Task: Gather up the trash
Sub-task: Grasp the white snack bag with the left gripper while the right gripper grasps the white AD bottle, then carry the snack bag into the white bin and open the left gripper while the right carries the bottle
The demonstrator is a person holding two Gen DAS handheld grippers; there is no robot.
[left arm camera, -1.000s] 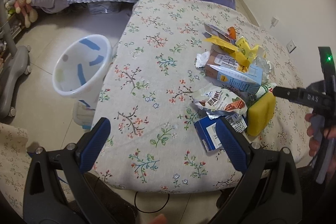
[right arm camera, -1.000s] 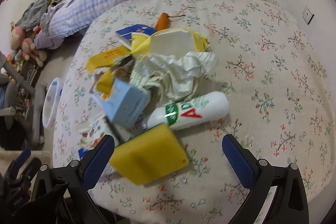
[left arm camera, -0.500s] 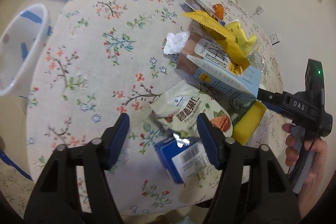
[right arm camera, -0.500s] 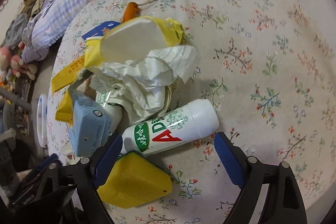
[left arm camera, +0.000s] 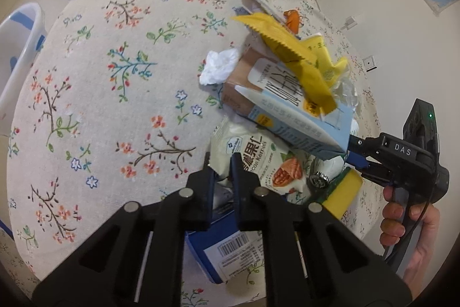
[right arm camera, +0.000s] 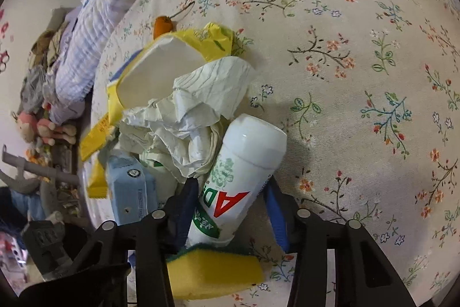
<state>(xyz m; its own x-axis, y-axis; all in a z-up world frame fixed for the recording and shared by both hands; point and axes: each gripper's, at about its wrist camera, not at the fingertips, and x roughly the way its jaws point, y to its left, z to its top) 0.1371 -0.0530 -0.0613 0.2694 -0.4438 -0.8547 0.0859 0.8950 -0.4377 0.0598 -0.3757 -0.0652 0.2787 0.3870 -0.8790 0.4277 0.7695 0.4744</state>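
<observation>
A heap of trash lies on the floral-clothed round table [left arm camera: 115, 82]. My left gripper [left arm camera: 222, 163] is shut on the near edge of a white nut snack bag [left arm camera: 258, 160], which lies over a blue box [left arm camera: 227, 252]. My right gripper [right arm camera: 230, 186] has its jaws closing on a white bottle [right arm camera: 244, 169] with red and green print, and both pads touch its sides. A yellow sponge [right arm camera: 212, 272] lies just under that gripper. A pale blue carton [left arm camera: 290, 117], yellow wrappers [left arm camera: 287, 48] and crumpled paper [right arm camera: 195, 111] are piled behind.
A white bin [left arm camera: 20, 53] with blue marks stands on the floor to the left of the table. A white tissue [left arm camera: 218, 68] and an orange scrap [right arm camera: 162, 23] lie at the heap's edges. A bed with checked bedding [right arm camera: 95, 28] is beyond. A hand [left arm camera: 408, 220] holds the right gripper.
Both grippers came down onto the heap and their jaws went from wide apart to narrow. The left one closed on the snack bag's edge, the right one around the white bottle.
</observation>
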